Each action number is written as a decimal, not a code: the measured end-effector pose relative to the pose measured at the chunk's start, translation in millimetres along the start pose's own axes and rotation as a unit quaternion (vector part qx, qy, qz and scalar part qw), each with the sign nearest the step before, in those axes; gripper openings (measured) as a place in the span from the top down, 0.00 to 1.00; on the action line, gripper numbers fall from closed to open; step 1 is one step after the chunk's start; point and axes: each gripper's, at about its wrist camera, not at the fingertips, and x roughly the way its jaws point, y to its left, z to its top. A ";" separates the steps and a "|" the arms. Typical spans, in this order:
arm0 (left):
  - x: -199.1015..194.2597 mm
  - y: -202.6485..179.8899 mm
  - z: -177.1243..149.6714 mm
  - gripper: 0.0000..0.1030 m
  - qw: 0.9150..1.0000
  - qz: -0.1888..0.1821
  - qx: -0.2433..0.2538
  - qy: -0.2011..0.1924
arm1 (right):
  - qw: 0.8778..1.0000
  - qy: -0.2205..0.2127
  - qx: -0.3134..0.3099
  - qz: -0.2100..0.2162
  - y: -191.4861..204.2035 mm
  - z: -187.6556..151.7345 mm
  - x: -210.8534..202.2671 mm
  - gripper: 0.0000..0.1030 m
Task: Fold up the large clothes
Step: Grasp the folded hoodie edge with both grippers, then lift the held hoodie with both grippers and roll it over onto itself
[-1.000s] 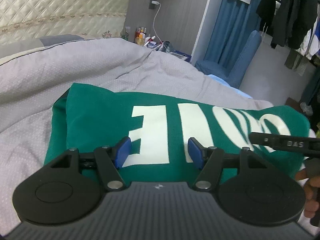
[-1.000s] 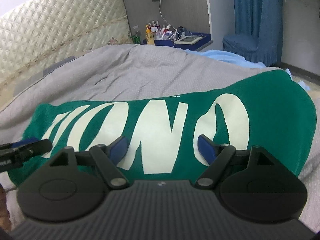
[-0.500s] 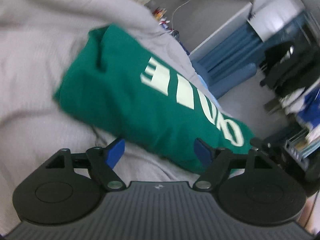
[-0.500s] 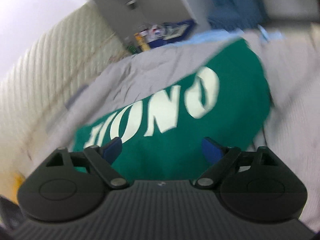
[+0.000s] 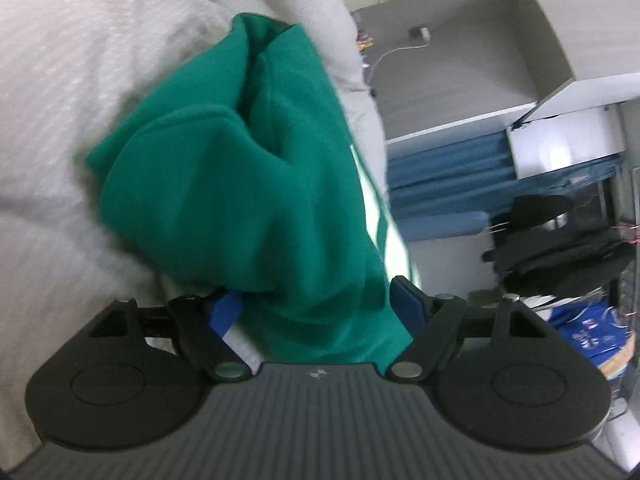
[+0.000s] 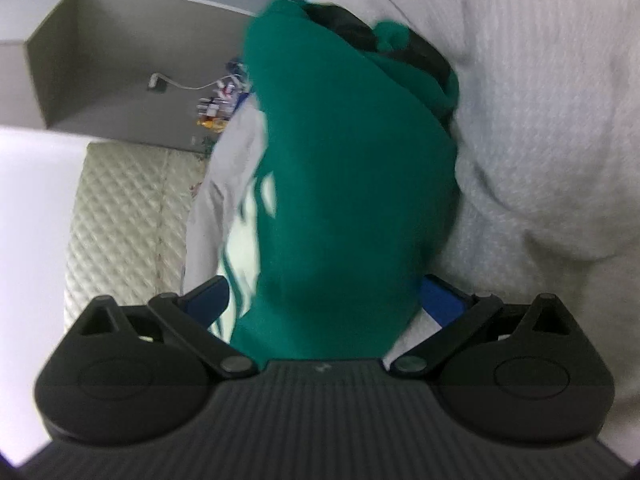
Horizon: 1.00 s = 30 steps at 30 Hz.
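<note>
A green sweatshirt with white lettering lies folded into a thick bundle on the grey bed cover (image 5: 60, 80). In the left wrist view the sweatshirt (image 5: 240, 200) runs away from me and its near end sits between the jaws of my left gripper (image 5: 316, 306), which stand wide and do not pinch it. In the right wrist view the other end of the sweatshirt (image 6: 352, 180) fills the gap of my right gripper (image 6: 326, 298). Its jaws are opening, and its blue pads (image 6: 440, 300) flank the cloth without pressing it. Both views are rolled sideways and blurred.
The bed cover (image 6: 540, 120) bulges in soft folds beside the garment. A quilted headboard (image 6: 120, 220) and a nightstand with bottles (image 6: 212, 112) lie beyond it. Blue curtains (image 5: 460, 184) and dark hanging clothes (image 5: 560, 248) stand off the bed's far side.
Both grippers rolled about a quarter turn and sank toward the sweatshirt's two ends. Their jaws spread wider. The cloth, earlier ahead of the fingers, now lies between them.
</note>
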 end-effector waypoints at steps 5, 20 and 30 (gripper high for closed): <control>5.2 -12.9 13.5 0.21 0.998 -0.063 0.016 -0.015 | 0.999 0.002 0.035 0.007 -7.7 3.8 27.6 0.00; 22.3 -5.6 14.7 0.10 0.999 -0.043 -0.030 0.008 | 0.997 0.025 0.064 0.022 4.2 16.8 55.9 0.00; 44.8 3.1 16.9 0.01 0.998 0.000 -0.064 0.013 | 0.998 0.000 0.051 0.032 18.1 12.6 88.1 0.00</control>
